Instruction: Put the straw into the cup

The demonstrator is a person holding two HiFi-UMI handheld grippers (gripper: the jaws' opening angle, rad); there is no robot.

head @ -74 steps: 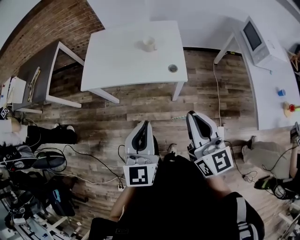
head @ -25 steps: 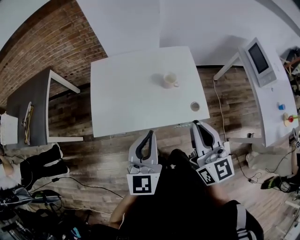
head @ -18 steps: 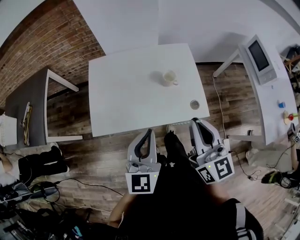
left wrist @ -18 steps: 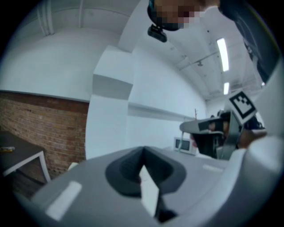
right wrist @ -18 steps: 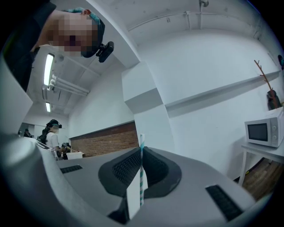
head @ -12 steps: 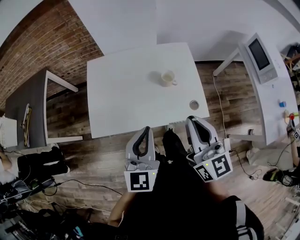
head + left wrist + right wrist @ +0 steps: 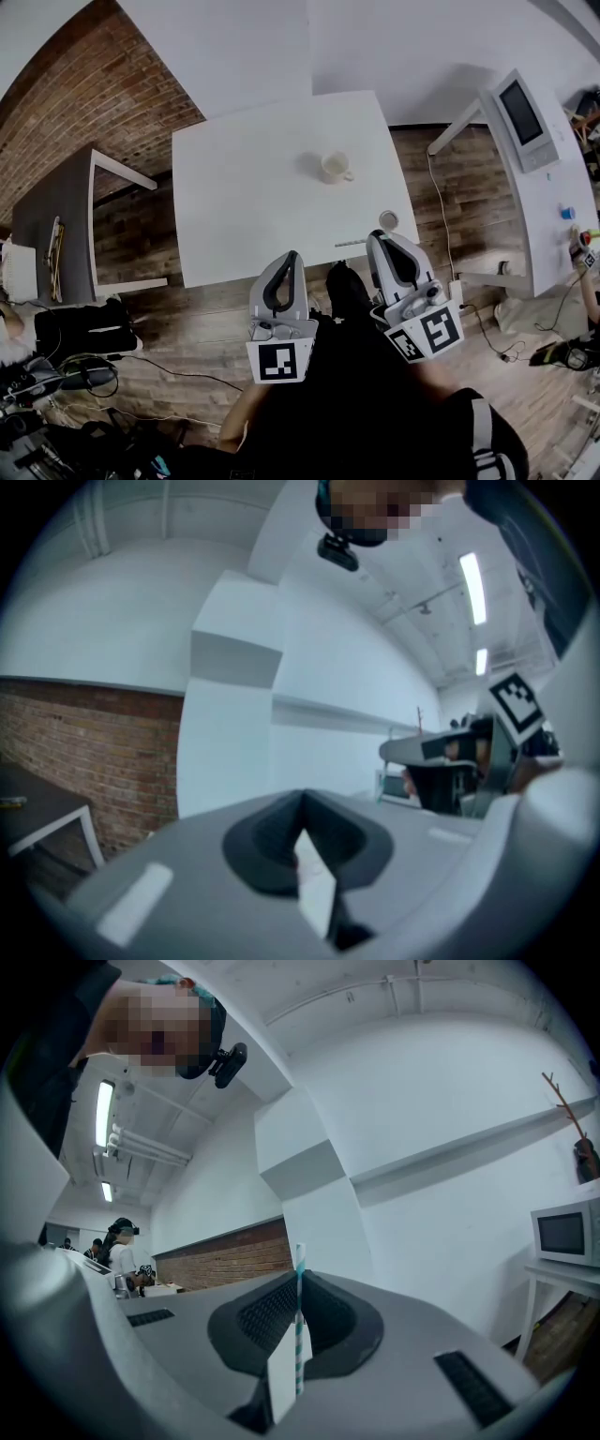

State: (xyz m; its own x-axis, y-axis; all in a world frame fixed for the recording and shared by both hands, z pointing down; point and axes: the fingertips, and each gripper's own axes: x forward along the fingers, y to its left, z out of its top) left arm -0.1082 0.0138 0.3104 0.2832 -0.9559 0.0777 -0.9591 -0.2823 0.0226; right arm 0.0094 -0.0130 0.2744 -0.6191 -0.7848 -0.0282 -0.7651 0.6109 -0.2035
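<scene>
A pale cup (image 7: 335, 167) with a handle stands upright on the white table (image 7: 244, 187), right of its middle. My right gripper (image 7: 380, 240) is at the table's front edge, shut on a thin teal-and-white striped straw (image 7: 299, 1321). In the head view the straw (image 7: 349, 243) sticks out leftward from the jaws. My left gripper (image 7: 286, 259) hangs just short of the table's front edge, jaws shut with nothing in them; the left gripper view shows them (image 7: 302, 803) pointing at the wall. The cup is well beyond both grippers.
A small round object (image 7: 388, 220) lies on the table just beyond the right gripper. A grey table (image 7: 56, 202) stands at the left by the brick wall. A white side table with a microwave (image 7: 522, 108) is at the right. Cables lie on the wooden floor.
The person has walked up to the white table; both grippers have gone from over the floor to its front edge. The straw stays in the right gripper.
</scene>
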